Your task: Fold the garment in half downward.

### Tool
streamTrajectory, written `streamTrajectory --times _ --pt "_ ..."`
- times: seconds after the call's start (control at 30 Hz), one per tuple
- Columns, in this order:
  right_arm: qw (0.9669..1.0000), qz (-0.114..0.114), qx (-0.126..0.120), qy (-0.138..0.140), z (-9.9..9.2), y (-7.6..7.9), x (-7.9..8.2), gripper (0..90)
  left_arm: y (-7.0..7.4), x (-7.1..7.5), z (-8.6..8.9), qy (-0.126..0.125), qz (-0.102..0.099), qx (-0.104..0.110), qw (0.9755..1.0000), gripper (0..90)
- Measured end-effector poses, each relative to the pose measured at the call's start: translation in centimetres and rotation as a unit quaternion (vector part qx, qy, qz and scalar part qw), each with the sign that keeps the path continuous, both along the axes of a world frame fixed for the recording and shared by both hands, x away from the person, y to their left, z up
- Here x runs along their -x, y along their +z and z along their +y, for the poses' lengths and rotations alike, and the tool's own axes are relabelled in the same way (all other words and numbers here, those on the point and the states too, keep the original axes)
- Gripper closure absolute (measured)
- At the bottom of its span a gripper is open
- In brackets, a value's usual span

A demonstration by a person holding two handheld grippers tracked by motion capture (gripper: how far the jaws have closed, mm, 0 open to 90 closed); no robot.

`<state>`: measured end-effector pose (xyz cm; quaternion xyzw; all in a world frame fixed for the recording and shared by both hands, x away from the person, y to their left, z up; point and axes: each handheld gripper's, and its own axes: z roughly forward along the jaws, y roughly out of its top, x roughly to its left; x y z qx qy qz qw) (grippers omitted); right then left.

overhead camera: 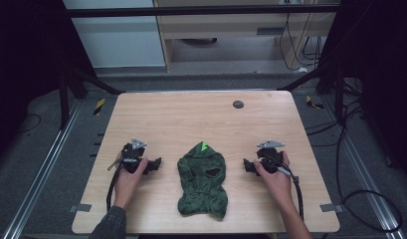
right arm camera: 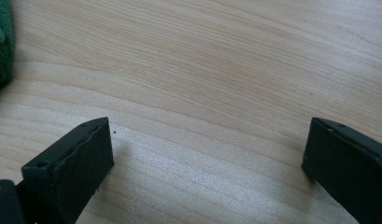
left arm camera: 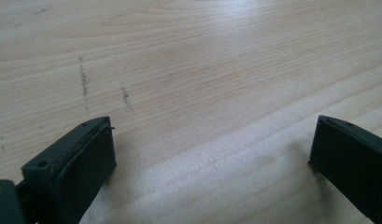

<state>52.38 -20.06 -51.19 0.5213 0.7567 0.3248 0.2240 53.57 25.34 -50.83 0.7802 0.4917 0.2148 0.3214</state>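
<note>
A dark green knitted balaclava [overhead camera: 202, 178] lies flat near the front middle of the wooden table [overhead camera: 181, 119], with eye holes and a bright green tip at its top. My left gripper [overhead camera: 156, 164] rests on the table to its left, jaws pointing at it, open and empty [left arm camera: 212, 149]. To the right of the balaclava my right gripper [overhead camera: 247, 166] sits on the table, open [right arm camera: 207, 149] with bare wood between its jaws. A strip of the green balaclava [right arm camera: 1, 42] shows at the left edge of the right gripper view.
A small dark round disc [overhead camera: 238, 104] sits near the table's far edge. Black cables trail from both grippers toward the front edge. Beyond the table stand metal frame legs, floor cables and a cabinet.
</note>
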Motion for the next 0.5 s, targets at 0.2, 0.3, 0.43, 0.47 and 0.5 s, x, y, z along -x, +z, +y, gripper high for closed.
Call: streamTrajectory --times 0.2,0.3,0.43,0.47,0.5 --pt "1.0000 -0.001 0.001 0.004 0.5 0.0 0.6 1.7 0.0 1.3 0.0 -0.003 0.001 -0.002 1.0000 0.0" --pt "0.9999 -0.002 -0.001 0.010 0.7 0.0 0.9 3.8 0.1 1.6 -0.1 -0.015 0.002 -0.001 0.9999 1.0" --pt "0.9998 -0.002 -0.011 0.018 0.7 0.3 1.1 13.1 0.9 2.4 -0.4 -0.027 -0.009 -0.009 0.9996 4.8" --pt "0.9993 0.002 -0.028 0.025 0.8 0.5 1.2 15.2 1.1 2.4 -0.6 -0.034 -0.011 -0.009 0.9993 5.1" --pt "0.9991 0.000 -0.031 0.030 0.8 0.7 1.2 17.1 1.5 2.5 -0.9 -0.043 -0.010 -0.005 0.9990 5.2"
